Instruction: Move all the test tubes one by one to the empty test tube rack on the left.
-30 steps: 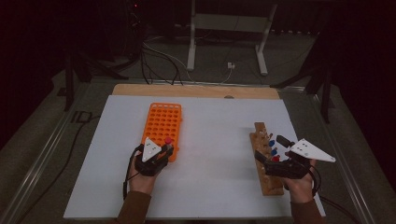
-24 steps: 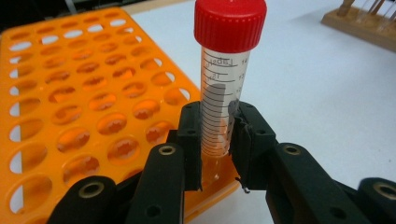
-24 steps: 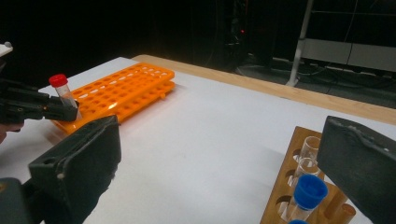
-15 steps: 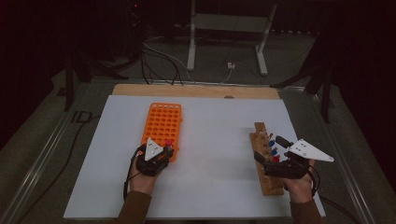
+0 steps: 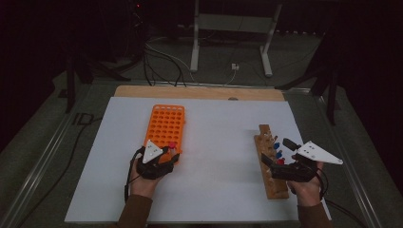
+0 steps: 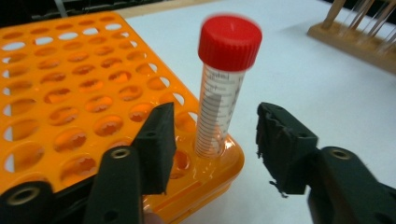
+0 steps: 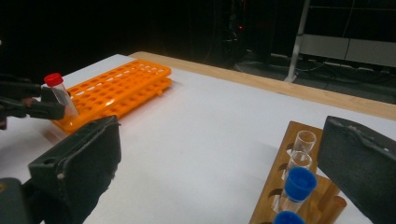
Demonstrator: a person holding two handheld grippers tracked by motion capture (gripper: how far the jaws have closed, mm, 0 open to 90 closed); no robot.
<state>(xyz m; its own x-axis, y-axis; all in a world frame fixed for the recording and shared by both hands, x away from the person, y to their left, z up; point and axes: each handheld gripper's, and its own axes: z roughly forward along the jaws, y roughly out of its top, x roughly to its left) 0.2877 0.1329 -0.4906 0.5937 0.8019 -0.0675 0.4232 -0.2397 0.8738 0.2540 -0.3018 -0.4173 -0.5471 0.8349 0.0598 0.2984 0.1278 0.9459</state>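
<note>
Left gripper [image 6: 212, 144] hung at the near right corner of the orange tube rack [image 5: 165, 126]. Its jaws had just been opening; they stood partway apart, one on each side of the red-capped tube [image 6: 223, 88], pads clear of the wall on both sides. The tube stood in a corner hole of the rack, leaning slightly, cap well above the jaw tips.

Right gripper [image 7: 219, 172] sat by the near end of the wooden tube rack [image 5: 271, 161] at the right of the white table top [image 5: 218, 137], jaws wide and holding nothing. Blue-capped tubes [image 7: 299, 184] and open glass tubes [image 7: 304, 142] stood in that rack between and just beyond its jaws.

Judgement: the step in hand looked like letting go of the tube just seated. To do it well, spread the left jaws further until both pads are plainly free, then draw straight back along the jaw line, not sideways, since a brush on the leaning tube could tip it or lift the light rack's corner. Check that the tube has settled fully into its hole before leaving.
</note>
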